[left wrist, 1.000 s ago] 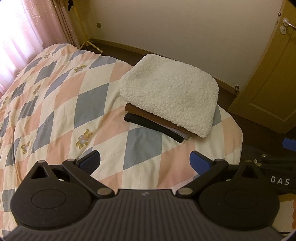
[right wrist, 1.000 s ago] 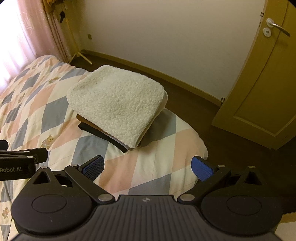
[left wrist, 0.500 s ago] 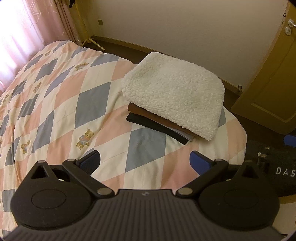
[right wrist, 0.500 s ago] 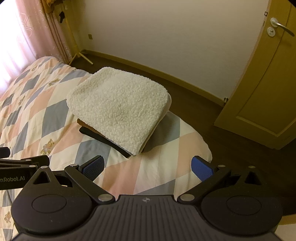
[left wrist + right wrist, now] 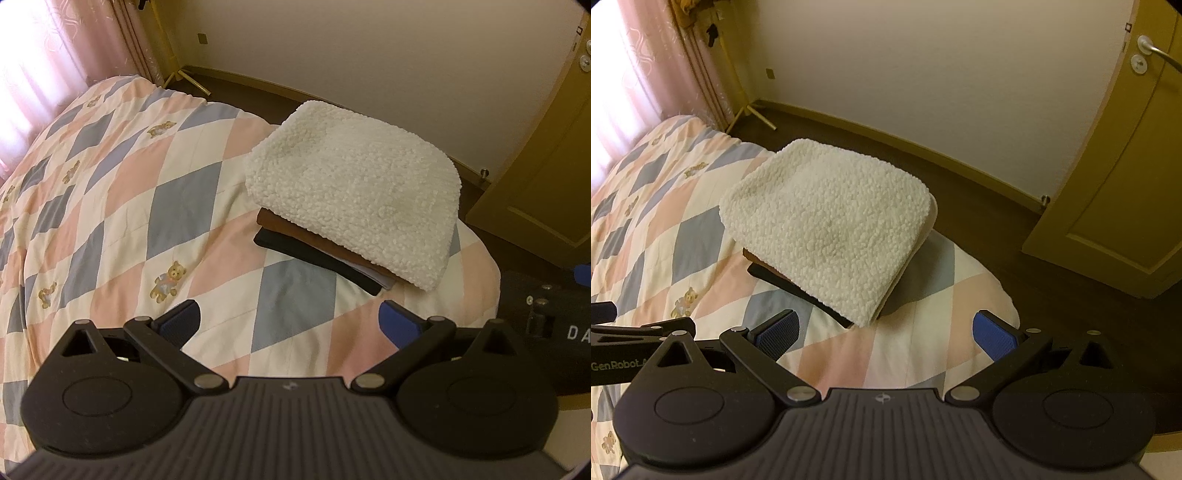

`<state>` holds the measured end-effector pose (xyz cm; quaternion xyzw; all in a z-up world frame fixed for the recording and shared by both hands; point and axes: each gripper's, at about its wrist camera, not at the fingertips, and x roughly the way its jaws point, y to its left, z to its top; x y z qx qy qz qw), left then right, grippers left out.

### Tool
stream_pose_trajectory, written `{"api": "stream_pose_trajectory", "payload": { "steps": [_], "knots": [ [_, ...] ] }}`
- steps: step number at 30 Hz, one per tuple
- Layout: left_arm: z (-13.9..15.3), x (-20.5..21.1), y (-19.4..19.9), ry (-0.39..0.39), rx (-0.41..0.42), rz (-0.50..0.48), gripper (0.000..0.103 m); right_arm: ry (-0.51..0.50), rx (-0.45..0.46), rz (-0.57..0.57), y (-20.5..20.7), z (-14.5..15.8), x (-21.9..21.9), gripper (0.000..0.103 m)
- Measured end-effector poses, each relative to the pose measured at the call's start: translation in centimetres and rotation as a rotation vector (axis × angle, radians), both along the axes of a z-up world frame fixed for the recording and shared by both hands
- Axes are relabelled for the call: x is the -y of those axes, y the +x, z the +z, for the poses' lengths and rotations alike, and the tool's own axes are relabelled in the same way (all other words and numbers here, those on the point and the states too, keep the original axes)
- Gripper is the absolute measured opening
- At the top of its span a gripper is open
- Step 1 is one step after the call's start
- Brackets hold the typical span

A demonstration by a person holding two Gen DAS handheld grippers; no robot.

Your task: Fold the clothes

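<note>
A folded white fleece garment (image 5: 354,199) (image 5: 827,225) tops a neat stack on the bed's near corner. Under it lie a brown folded piece (image 5: 314,236) and a black one (image 5: 314,256), with a thin pale layer between them. My left gripper (image 5: 290,323) is open, hovering over the quilt short of the stack, nothing between its blue pads. My right gripper (image 5: 886,334) is open too, just in front of the stack's near corner and holding nothing. The left gripper's body (image 5: 635,343) shows at the left edge of the right wrist view.
The bed wears a quilt (image 5: 110,206) of pink, grey and cream diamonds with teddy bears. Dark floor (image 5: 1052,266) runs past the bed's corner to a yellow-brown door (image 5: 1126,166). Pink curtains (image 5: 48,66) and a stand's yellow legs (image 5: 750,110) are at the far left.
Both views have drifted slightly, so the stack now sits a little further right in each frame. The stack itself lies unchanged and both grippers stay open.
</note>
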<state>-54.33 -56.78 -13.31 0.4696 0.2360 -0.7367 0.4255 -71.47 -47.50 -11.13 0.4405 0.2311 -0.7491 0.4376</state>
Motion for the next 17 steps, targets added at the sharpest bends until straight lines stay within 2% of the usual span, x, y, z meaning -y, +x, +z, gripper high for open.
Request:
{"api": "stream_pose_trajectory", "payload": {
  "steps": [12,17],
  "knots": [
    [-0.5,1.8,-0.5,0.011,-0.016,0.001,0.102,0.003,-0.003,0.004,-0.6,-0.1,1.4,0.103],
    [-0.2,2.0,-0.7,0.01,-0.079,-0.014,0.102,-0.001,-0.007,-0.005,-1.0,-0.1,1.5,0.103]
  ]
}}
